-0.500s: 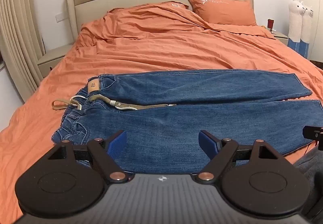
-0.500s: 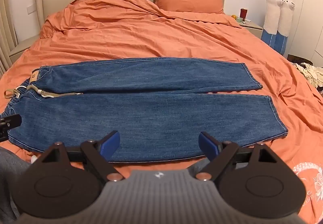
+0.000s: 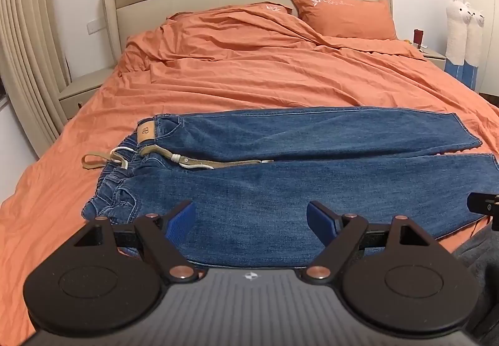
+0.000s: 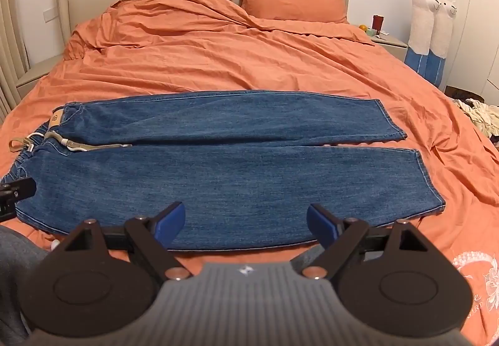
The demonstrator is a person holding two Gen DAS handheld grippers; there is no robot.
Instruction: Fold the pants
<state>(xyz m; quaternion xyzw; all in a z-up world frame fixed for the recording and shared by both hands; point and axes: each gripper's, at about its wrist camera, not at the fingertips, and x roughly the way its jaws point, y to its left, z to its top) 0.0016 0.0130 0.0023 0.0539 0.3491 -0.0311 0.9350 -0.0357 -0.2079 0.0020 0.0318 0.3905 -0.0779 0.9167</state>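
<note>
Jeans (image 3: 280, 183) flat across bed (image 3: 249, 77), near foot edge | left gripper (image 3: 251, 218) over waist end, agape, empty | right gripper (image 4: 246, 221) over near leg, agape, empty

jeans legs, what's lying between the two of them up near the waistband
A tan drawstring with white cord lies along the gap between the two legs of the jeans, trailing from the waistband. It shows best in the left wrist view; nearer the cuffs the gap is bare orange sheet.

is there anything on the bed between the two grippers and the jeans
Nothing visible does. The jeans lie flat on the orange bedding, right ahead of the open left gripper and open right gripper. Only the jeans' own drawstring lies across them.
</note>
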